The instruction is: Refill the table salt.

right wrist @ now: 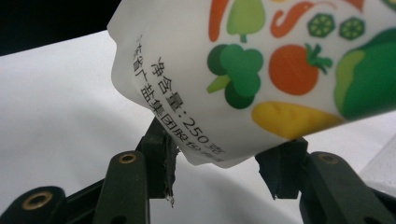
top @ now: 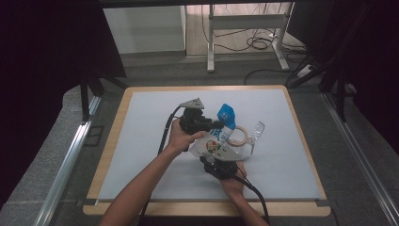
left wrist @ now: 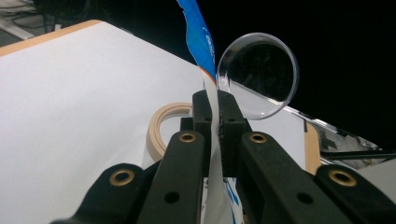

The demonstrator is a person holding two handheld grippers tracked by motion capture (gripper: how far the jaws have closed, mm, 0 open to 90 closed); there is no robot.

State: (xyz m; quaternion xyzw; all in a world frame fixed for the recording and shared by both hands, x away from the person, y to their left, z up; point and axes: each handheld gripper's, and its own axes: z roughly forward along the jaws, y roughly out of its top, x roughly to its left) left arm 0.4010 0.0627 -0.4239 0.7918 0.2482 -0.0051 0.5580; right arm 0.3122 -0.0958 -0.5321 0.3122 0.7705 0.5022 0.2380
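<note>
Held aloft just right of tabletop (top: 141, 141) centre: a soft white plastic pouch (top: 214, 141) with a blue top (top: 227, 114), printed with bright vegetables and black Chinese text. Left claw (left wrist: 215, 119) clamped shut on the pouch's thin, flattened upper seam, pinching the film edge-on; right claw (right wrist: 219, 168) closed about the pouch's rounded lower corner at 6 o'clock, jaws set partway apart around the bulge and pressing it from both sides. Likely light and limp, contents shifting inside, the glossy film prone to slip and crumple; best taken at the flat sealed edges, as here, rather than across the slack belly. Lying on the tabletop just beyond the pouch, toward 3 o'clock: a beige ring of tape (top: 237, 135), and past it a clear round plastic dish (top: 256, 132), seen tilted on edge in the left gripper view. Seen from above, left hand (top: 181, 136) entering from 7 o'clock, right hand (top: 233, 181) from 5 o'clock, cables trailing back toward the person.
</note>
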